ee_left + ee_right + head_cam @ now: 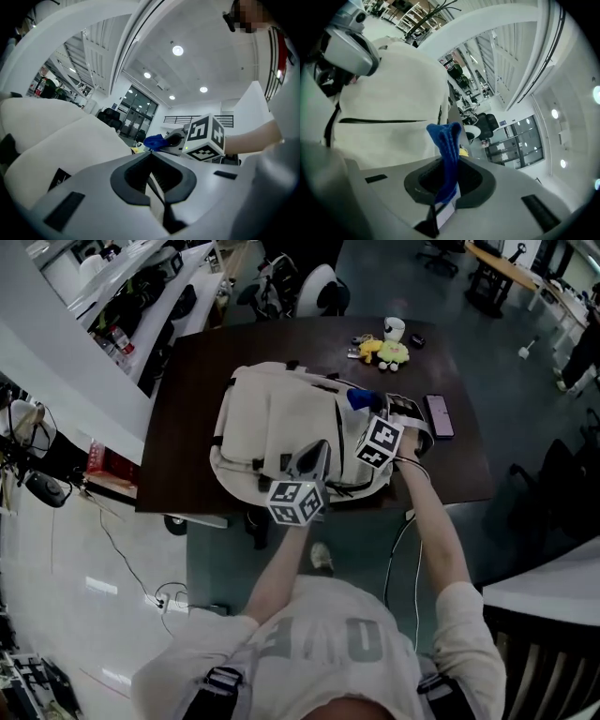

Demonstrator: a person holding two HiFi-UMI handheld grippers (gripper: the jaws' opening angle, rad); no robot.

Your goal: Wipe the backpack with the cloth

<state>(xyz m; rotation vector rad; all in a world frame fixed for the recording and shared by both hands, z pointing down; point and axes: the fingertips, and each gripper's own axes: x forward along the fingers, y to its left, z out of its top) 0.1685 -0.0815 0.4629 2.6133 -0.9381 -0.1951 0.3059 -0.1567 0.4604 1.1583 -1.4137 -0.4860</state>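
Note:
A cream backpack (272,423) lies on the dark table (183,460), filling its middle. My left gripper (317,452) rests over the backpack's near side, jaws shut with nothing visible between them (151,155); the backpack (56,136) bulges to its left. My right gripper (367,409) hovers above the backpack's right side, shut on a blue cloth (360,399). In the right gripper view the cloth (447,138) stands up out of the jaws (449,161) beside the backpack (393,93). The left gripper view shows the cloth (154,141) and the right gripper's marker cube (204,138).
A dark phone (440,415) lies on the table right of the backpack. Yellow plush toys (384,352) and a white cup (395,329) sit at the far edge. Office chairs and desks surround the table. Cables trail on the floor at the near left.

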